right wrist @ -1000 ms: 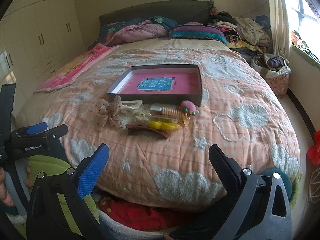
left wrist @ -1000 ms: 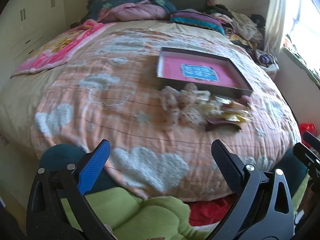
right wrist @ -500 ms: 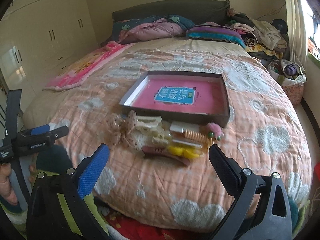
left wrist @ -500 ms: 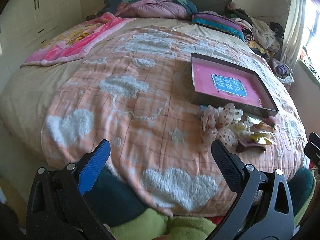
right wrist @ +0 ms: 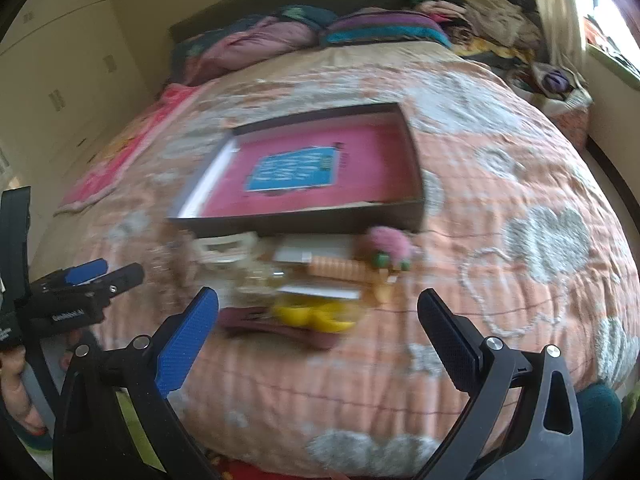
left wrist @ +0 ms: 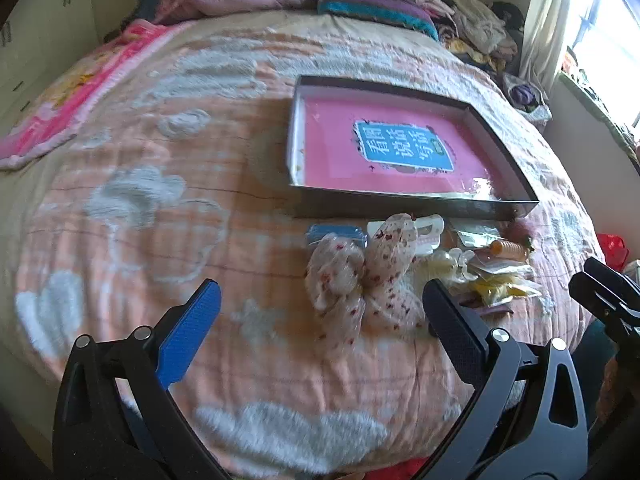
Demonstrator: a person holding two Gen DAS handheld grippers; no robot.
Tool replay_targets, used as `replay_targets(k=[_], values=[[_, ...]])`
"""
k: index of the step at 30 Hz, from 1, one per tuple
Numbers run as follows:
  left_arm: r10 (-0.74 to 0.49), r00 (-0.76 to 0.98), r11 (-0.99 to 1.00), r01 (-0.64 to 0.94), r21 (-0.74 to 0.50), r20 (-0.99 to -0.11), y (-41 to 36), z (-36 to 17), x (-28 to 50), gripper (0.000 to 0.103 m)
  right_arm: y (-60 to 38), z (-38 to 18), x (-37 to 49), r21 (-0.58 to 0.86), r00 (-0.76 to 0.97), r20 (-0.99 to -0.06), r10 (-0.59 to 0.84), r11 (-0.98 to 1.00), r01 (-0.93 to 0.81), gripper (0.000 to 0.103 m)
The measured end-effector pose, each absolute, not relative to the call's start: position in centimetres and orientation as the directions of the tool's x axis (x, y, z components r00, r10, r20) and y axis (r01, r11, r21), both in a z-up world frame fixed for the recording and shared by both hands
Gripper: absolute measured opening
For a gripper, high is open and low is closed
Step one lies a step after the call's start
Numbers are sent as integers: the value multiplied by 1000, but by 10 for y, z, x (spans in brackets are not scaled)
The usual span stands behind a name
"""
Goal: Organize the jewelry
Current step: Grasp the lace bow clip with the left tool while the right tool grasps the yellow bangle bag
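Note:
A shallow dark box with a pink floor and blue label (left wrist: 400, 148) lies on the bed; it also shows in the right wrist view (right wrist: 304, 172). A pile of hair accessories lies in front of it: a spotted fabric bow (left wrist: 360, 276), a white claw clip (right wrist: 224, 246), an orange spiral clip (right wrist: 340, 268), a pink pompom (right wrist: 390, 244), yellow pieces (right wrist: 316, 314) and a maroon clip (right wrist: 276, 326). My left gripper (left wrist: 320, 324) is open and empty, just before the bow. My right gripper (right wrist: 318, 328) is open and empty, close over the pile's near edge.
The bed has an orange quilt with white cloud patches (left wrist: 160, 208). A pink blanket (left wrist: 60, 112) lies at its left, pillows and piled clothes (left wrist: 360, 4) at the head. Cupboards (right wrist: 60, 60) stand at the left, a window (left wrist: 600, 40) at the right.
Both grippers have moved forward toward the bed and the pile of accessories, which now looks much larger and closer. Both stay open and empty.

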State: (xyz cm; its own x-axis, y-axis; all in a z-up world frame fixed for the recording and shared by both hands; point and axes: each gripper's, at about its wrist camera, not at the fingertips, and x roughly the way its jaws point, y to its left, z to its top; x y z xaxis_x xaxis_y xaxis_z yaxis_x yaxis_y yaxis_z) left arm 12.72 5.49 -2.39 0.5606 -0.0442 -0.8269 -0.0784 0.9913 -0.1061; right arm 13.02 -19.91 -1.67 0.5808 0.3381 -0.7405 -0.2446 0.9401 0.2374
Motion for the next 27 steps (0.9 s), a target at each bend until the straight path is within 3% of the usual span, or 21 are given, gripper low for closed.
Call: replay_targets(k=[14,22,25,27], values=[[-111,460,985,-69,-160,-881,45,-72,164,93,-234,-60,139,273,529,-781,331,944,-187,99],[-135,471,983,-45,-176,-872,45,-77,168,37,-210,-76,144,272,474,-807,351,935,-229,99],[-146,491,981,-38,-188,-859,48,-73,164,22,-201,-79,149,282,459,-812,361,931,-234,99],[-156,508,979,-32,-200,-847,52,-68,160,19,-194,-82,152,299,435,-818,377,924,-238,99]])
